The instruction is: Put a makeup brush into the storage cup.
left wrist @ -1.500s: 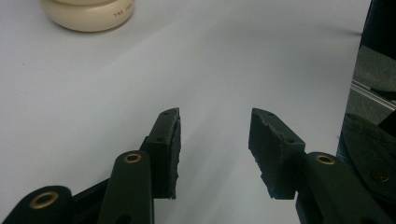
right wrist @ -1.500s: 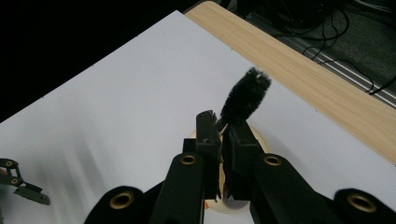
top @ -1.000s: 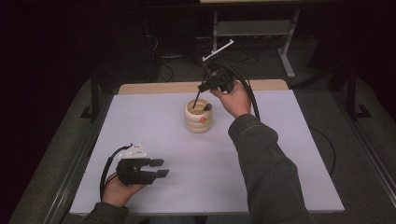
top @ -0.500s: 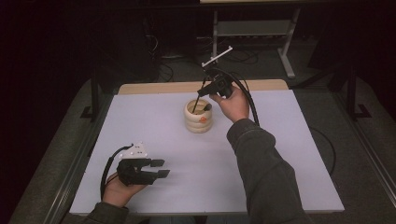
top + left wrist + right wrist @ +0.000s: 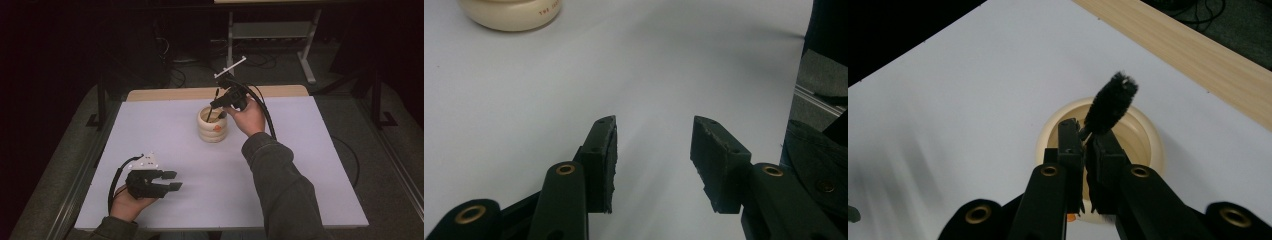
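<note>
Black bristles make up the small fluffy brush [image 5: 1111,102] pinched by the right tongs [image 5: 1083,140]; its handle is hidden between the pressed-together jaws, and in the high view the brush [image 5: 210,111] reads only as a thin dark stick whose lower end is hard to make out against the jar's mouth. That cream, ribbed, round ceramic jar [image 5: 212,131] serves as the landmark: the brush's tip stands just over its open mouth, and in the right gripper view the bristle head rises past the jar's [image 5: 1148,140] far rim. The right tongs [image 5: 218,103] hang above the jar, tilted down toward it. The jar's inside is too dark to read. An orange mark on its front wall is too small to make out. The left tongs [image 5: 654,145] lie well apart from the jar, toward the near left corner of the white desk [image 5: 310,165], jaws spread with nothing between them; there the jar [image 5: 511,14] is cut off by the picture's top edge.
</note>
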The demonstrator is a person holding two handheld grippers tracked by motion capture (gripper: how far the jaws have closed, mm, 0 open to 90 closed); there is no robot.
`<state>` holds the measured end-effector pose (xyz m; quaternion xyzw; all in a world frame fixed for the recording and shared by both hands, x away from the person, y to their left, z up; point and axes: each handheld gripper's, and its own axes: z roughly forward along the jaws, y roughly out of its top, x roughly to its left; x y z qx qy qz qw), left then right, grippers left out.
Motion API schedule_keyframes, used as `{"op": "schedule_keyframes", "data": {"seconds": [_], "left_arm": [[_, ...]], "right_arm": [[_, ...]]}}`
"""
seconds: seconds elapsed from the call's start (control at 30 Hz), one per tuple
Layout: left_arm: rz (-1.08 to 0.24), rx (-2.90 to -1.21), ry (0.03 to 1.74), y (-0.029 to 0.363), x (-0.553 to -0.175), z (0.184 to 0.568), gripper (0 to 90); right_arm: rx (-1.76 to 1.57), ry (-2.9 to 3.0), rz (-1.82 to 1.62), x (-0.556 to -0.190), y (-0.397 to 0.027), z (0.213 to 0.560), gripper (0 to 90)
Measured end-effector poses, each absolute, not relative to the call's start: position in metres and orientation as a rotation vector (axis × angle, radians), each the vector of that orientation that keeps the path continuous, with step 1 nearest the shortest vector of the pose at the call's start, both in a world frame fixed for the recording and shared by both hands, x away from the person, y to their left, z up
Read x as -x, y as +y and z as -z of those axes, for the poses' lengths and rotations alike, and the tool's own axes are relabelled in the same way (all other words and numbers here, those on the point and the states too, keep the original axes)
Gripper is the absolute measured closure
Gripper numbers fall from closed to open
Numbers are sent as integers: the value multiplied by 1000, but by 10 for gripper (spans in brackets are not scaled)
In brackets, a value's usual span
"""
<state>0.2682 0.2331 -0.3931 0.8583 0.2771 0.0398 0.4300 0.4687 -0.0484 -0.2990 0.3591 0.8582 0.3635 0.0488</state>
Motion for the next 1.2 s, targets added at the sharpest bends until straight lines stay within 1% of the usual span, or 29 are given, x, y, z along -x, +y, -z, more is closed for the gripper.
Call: {"op": "schedule_keyframes", "data": {"seconds": [0.6, 1.03, 1.2], "left_arm": [[-107, -2149, 681, 234, -269, 393, 530], [-103, -2153, 689, 232, -270, 394, 523], [-105, -2158, 688, 230, -270, 395, 517]], "right_arm": [[-1084, 2640, -1055, -462, -40, 314, 833], [-1131, 2533, -1126, -449, -62, 315, 526], [-1150, 2519, -1153, -446, -73, 316, 494]]}}
